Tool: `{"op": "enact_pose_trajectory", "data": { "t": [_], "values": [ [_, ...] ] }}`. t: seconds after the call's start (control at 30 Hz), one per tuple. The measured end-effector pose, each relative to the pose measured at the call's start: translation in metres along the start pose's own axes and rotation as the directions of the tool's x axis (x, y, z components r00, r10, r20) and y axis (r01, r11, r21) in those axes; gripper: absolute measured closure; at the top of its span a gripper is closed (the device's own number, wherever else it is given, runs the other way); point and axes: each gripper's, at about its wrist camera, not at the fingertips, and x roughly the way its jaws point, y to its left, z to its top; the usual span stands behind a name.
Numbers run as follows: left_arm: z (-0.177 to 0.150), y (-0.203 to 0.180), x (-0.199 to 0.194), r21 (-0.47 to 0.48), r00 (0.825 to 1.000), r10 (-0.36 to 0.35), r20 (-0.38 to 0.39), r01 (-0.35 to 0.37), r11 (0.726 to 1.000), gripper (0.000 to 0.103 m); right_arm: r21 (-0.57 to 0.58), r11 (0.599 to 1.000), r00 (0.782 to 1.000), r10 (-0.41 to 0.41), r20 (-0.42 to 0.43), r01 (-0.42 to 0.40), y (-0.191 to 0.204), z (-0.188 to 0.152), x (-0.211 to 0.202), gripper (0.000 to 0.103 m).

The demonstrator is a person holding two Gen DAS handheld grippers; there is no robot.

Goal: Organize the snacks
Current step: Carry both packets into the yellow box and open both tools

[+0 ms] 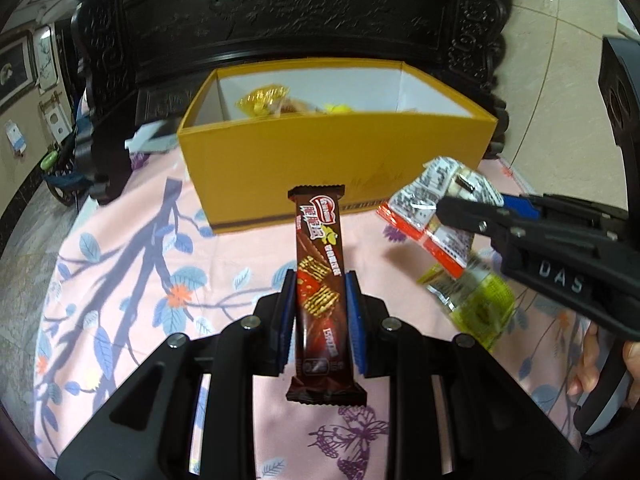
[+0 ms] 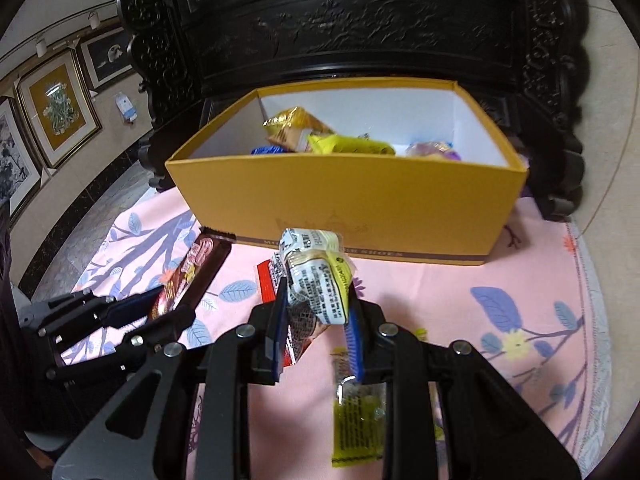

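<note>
Item: left gripper (image 1: pixel 318 312). Closed on a brown chocolate wafer bar (image 1: pixel 319 264), the blue pads clamping its long edges at about mid-length. The bar stands lengthwise along the fingers, raised off the pink floral cloth (image 1: pixel 132 248), its far end pointing at the near wall of the box.

Item: right gripper (image 2: pixel 318 312). Closed on a white printed snack packet (image 2: pixel 316 276), crumpled where the pads pinch it and lifted clear of the cloth. A second wrapper edged in red lies against it on the left, behind the left finger; whether it is pinched too cannot be told.

Item: yellow box (image 1: pixel 332 152). Open-topped, white inside, at the far side of the cloth against dark carved furniture (image 1: pixel 280 12). Already holds several wrapped snacks: a gold packet, a yellow one, a blue one and a purple one show in the right wrist view.

Item: yellow-green packet (image 2: pixel 358 420). Lies on the cloth near the right gripper, not yet collected.

Step in hand, as judged: carrying both held snacks to the box.

Handling notes, as judged:
- Raise each snack above the near rim before moving it farther; the bar's leading end is likely to catch the wall if it goes in low.
- The box is light cardboard and may slide if bumped.
- Keep the two grippers apart over the opening; enter one at a time, or to the left and right halves.
- Release only once well inside the walls, over bare floor.
</note>
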Motion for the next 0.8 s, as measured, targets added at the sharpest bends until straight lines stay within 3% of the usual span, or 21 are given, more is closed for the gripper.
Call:
{"op": "enact_pose_trajectory", "data": {
  "t": [0.43,0.57,0.73,0.77,0.8],
  "values": [
    [0.053,-0.005,-0.019,0.025,0.997,0.0,0.083,-0.002,1.0,0.079,0.0,0.999,0.997,-0.034,0.072,0.034,-0.005,0.019,-0.037,0.077],
    [0.089,-0.002,-0.017,0.029,0.995,-0.008,0.104,0.005,1.0,0.079,-0.009,0.999,0.994,-0.045,0.096,0.046,-0.009,0.052,-0.039,0.077],
    [0.16,0.018,0.012,0.011,0.995,0.031,0.094,-0.032,0.999,0.078,-0.002,0.998,0.993,-0.055,0.106,0.056,-0.018,0.116,-0.02,0.077],
    [0.171,0.021,0.02,0.014,0.995,0.048,0.087,-0.05,0.999,0.074,-0.003,0.998,0.992,-0.065,0.105,0.065,-0.021,0.131,-0.011,0.076],
    [0.184,0.025,0.031,0.014,0.995,0.061,0.073,-0.063,0.998,0.042,-0.006,0.997,0.992,-0.078,0.103,0.079,-0.023,0.141,-0.003,0.073]
  ]
}}
